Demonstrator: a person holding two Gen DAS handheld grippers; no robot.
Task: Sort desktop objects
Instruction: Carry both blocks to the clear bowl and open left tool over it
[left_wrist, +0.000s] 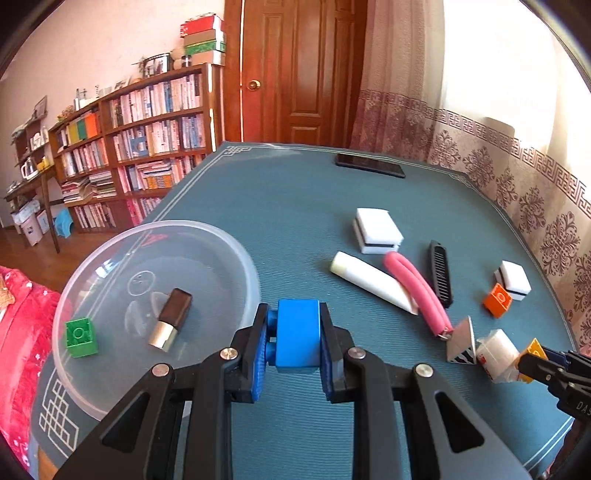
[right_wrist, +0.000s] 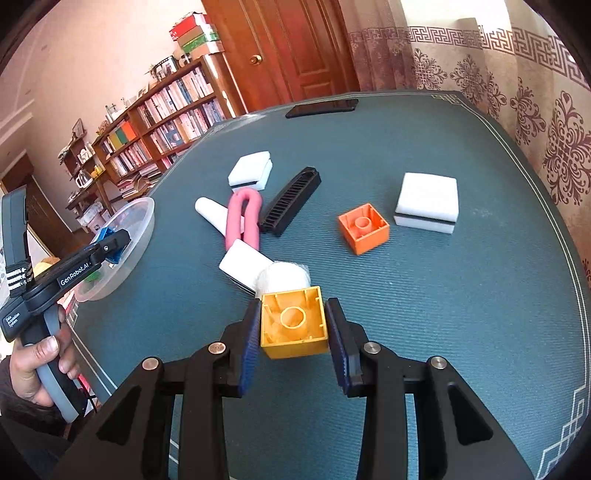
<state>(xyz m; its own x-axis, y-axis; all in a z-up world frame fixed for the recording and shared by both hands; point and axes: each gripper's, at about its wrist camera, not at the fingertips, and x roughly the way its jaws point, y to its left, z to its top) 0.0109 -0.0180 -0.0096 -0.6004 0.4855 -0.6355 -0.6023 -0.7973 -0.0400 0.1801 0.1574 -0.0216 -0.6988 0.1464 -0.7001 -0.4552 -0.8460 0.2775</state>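
On the blue-green table mat (left_wrist: 295, 206), the left gripper (left_wrist: 294, 338) has its two fingers pinched onto a blue brick (left_wrist: 297, 332), held right next to the rim of the clear plastic bowl (left_wrist: 207, 230). Only the left wrist view lets you look into that bowl: a green brick (left_wrist: 81, 336) and a brown-and-silver tube thing (left_wrist: 173, 320) are lying inside. From the right wrist view the bowl (right_wrist: 142, 218) is mostly side-on and you just get a green smudge through the wall.

The right gripper (right_wrist: 293, 325) is clamped on a yellow brick (right_wrist: 293, 323), hollow side facing the camera, just in front of a white wrapped lump (right_wrist: 284, 277). In the left view that gripper (left_wrist: 532, 360) is cut off at the edge, so the grip is hard to read there.

The right view also shows the hand (right_wrist: 37, 360) on the left gripper's handle, which the left camera never sees.

Still out on the mat: an orange brick (right_wrist: 364, 229) upside down, two white sponges (right_wrist: 426, 203) (right_wrist: 250, 170), a black comb-like piece (right_wrist: 290, 201), a pink foam loop (right_wrist: 243, 218) lying over a white tube (right_wrist: 218, 216), and a dark phone (right_wrist: 322, 107) at the far edge. There's a silvery triangle thing (left_wrist: 461, 341) in the left view, can't tell what it is.
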